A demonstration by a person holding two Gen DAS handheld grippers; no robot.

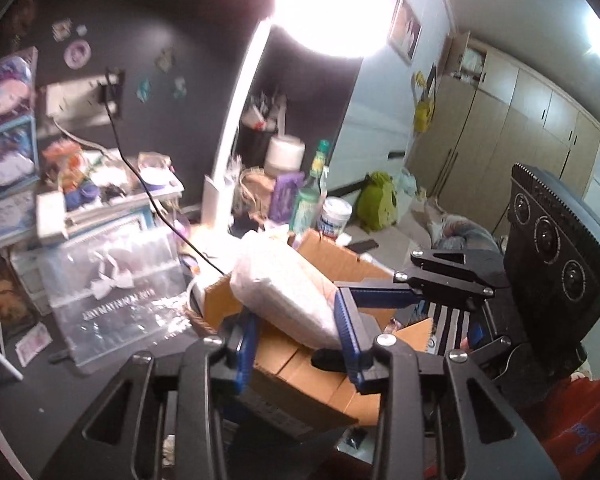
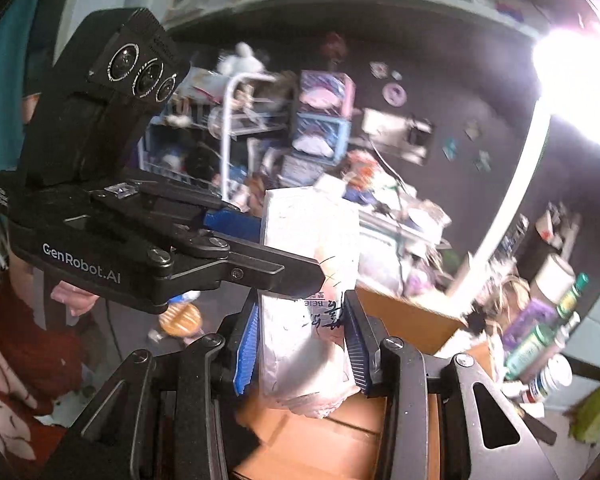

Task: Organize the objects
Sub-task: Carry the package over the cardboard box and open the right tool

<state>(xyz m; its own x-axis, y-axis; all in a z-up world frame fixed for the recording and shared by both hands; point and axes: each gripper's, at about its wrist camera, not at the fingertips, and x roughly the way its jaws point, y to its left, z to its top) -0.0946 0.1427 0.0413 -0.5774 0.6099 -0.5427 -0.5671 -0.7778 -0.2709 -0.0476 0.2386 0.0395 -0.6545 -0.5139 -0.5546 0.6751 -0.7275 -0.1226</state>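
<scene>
The white plastic bag [image 2: 312,280] stands between the blue pads [image 2: 247,344] of the right gripper [image 2: 302,344], whose jaws clench its lower half. The left gripper [image 1: 300,338] has its jaws clenched on the same bag [image 1: 284,284] from the side, above the open cardboard box [image 1: 332,256].

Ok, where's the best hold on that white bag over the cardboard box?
Take the white bag near its lower end, pads on opposite sides, coming from below as the right hand-held gripper does. It looks soft and long, tilted above the cardboard box, so a second hold higher up, like the left hand-held gripper's, likely limits sagging.
</scene>
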